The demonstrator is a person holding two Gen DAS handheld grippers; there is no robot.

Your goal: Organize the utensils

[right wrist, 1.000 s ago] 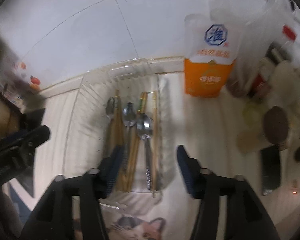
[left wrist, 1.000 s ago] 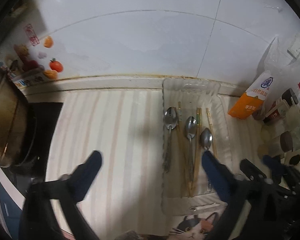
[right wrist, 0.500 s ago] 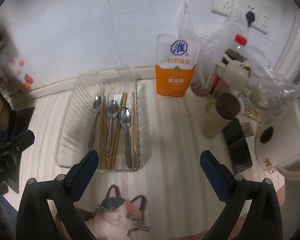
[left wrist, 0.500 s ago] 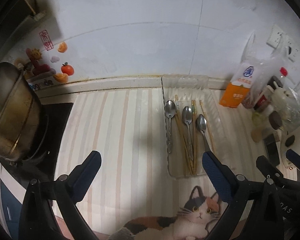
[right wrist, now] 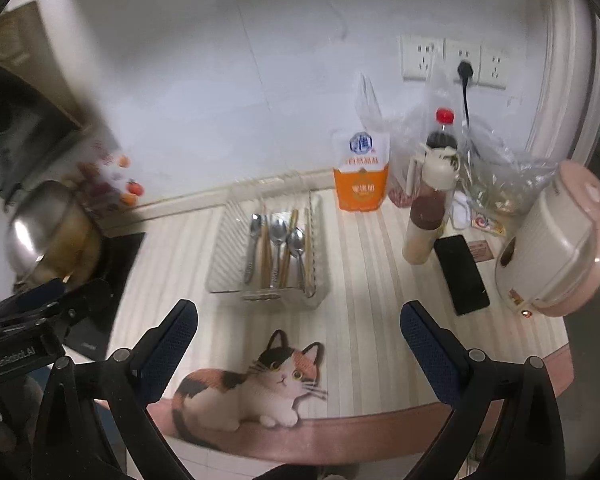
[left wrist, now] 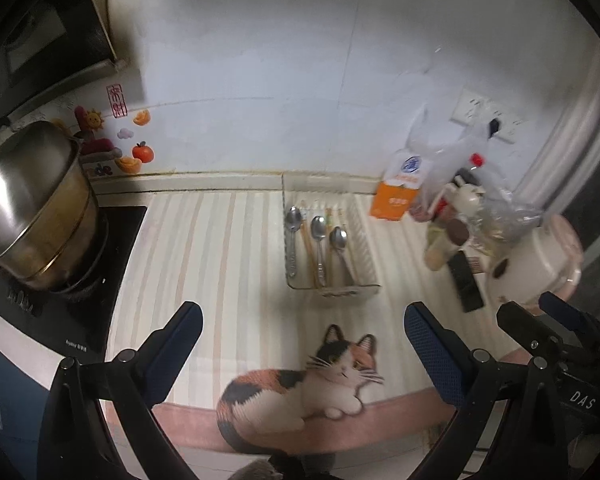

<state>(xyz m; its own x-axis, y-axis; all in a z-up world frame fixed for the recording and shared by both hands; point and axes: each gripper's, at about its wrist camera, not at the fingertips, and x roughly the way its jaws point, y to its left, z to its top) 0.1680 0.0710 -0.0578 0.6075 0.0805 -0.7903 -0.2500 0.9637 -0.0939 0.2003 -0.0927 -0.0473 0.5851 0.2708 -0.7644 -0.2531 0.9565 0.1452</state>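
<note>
A clear plastic tray [left wrist: 332,290] [right wrist: 226,276] lies on the striped counter. In it lie three metal spoons [left wrist: 318,228] [right wrist: 278,232] side by side, with several wooden chopsticks [left wrist: 309,246] [right wrist: 265,252] between them. My left gripper [left wrist: 300,316] hangs above the counter, well short of the tray, open and with nothing in it. My right gripper [right wrist: 298,312] also stands wide open and holds nothing, over the cat picture in front of the tray. Each gripper shows at the edge of the other's view.
A steel pot [left wrist: 36,208] sits on a black hob at the left. Right of the tray stand an orange-and-white bag [right wrist: 362,176], bottles in plastic bags [right wrist: 440,152], a black phone [right wrist: 460,272] and a pink-white appliance [right wrist: 560,240]. A cat print [left wrist: 300,380] marks the counter's front edge.
Both grippers have pulled back and up from the tray, which now looks smaller and farther off. The right jaws widened from partly open over the utensils to fully open.
</note>
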